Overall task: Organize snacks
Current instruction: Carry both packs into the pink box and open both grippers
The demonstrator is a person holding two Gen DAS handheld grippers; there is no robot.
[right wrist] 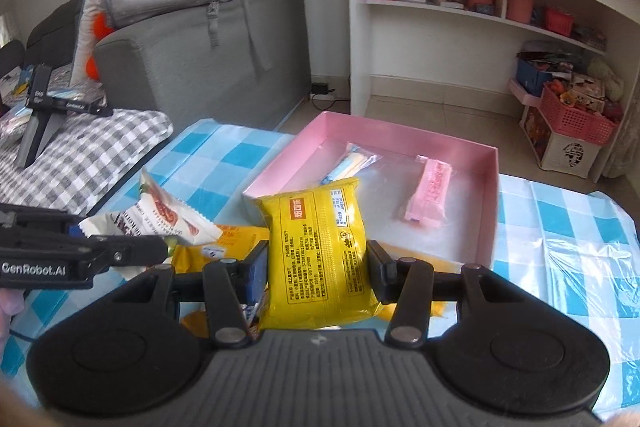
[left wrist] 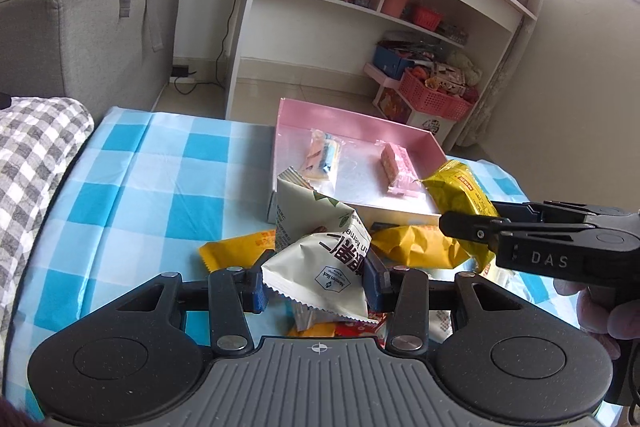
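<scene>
Both grippers carry snacks — left gripper [left wrist: 316, 285] clamps a white packet [left wrist: 320, 275], right gripper [right wrist: 318, 267] a yellow packet [right wrist: 320, 251]; next, drop both into the pink box [right wrist: 490, 203] just beyond.

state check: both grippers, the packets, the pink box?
left gripper: shut on white packet, lifted.
right gripper: shut on yellow packet, lifted.
pink box: open, on the checked cloth.
blue-striped packet: lying in box.
pink wafer packet: lying in box.
orange packets: loose on cloth.
</scene>
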